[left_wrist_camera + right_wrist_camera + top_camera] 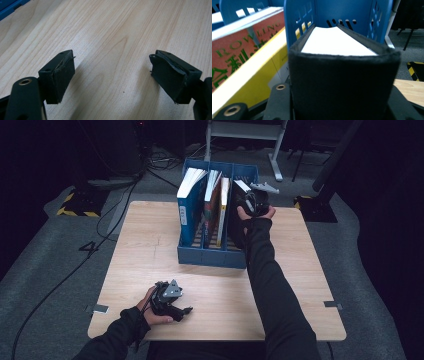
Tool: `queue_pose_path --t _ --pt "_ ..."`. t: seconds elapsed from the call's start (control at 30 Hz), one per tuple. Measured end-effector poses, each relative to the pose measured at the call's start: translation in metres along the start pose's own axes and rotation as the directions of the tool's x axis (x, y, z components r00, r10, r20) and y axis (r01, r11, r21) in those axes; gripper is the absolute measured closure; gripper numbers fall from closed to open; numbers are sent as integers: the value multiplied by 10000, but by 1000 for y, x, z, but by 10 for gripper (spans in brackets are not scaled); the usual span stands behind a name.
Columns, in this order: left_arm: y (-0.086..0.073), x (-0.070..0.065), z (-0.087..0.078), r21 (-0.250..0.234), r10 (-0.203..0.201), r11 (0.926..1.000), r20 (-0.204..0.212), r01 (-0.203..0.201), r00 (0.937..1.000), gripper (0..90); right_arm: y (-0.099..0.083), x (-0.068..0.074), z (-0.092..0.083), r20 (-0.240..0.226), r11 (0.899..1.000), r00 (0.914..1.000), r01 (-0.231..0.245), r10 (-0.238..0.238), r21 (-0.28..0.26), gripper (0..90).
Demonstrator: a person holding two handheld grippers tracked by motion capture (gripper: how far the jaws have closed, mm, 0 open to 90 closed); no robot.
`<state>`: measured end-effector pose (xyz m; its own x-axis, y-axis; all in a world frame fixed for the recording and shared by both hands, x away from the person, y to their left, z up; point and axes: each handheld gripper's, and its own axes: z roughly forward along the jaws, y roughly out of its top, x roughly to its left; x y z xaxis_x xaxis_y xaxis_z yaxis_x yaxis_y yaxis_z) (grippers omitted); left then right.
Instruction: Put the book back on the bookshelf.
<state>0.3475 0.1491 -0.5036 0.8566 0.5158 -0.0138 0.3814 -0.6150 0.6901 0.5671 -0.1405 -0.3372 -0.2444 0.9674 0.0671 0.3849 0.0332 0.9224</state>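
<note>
The left gripper (186,310) rests on the table (300,285) at the near edge, about 7 o'clock from the table centre, held in the left hand (150,312). In the left gripper view its jaws stand spread wide apart over bare wood (112,37), with nothing between them; the pads (62,77) are worn at their edges. A blue corner of the rack (11,7) shows at 10 o'clock in that view.

The rack (210,257) stands at the far middle of the table, toward 12 o'clock. It has three compartments open at the top. The left compartment holds a blue book (189,205). The middle compartment holds an orange book (212,205) and a yellow book (222,212), both upright.

The right arm (265,270) reaches forward along the rack's right side. The right gripper (252,200) is at the right compartment, at 1 o'clock from the table centre. In the right gripper view a black book (344,72) stands spine toward the camera, white page edges on top, inside the blue compartment wall (352,15). The spine sits between the jaw bases, and the jaws appear closed on the book, though their tips are hidden behind it. The orange book (239,42) stands beside it at 9 o'clock.
</note>
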Motion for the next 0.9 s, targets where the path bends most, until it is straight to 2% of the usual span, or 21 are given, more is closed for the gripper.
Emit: queue_pose_path --t 0.47,0.73,0.8,0.9 --pt "0 0 0 4 17 10000 17 -17 10000 190 -14 0 0 -39 9999 10000 30 -29 139 521" --pt "0 0 0 3 11 10000 15 -11 10000 190 -23 0 -11 -199 9990 9990 398 -395 180 517" --pt "0 0 0 2 7 10000 9 -7 10000 190 -28 -1 -18 -330 9978 9976 622 -614 234 513" --pt "0 0 0 2 6 10000 10 -6 10000 190 -32 0 -23 -391 9974 9971 668 -657 270 511"
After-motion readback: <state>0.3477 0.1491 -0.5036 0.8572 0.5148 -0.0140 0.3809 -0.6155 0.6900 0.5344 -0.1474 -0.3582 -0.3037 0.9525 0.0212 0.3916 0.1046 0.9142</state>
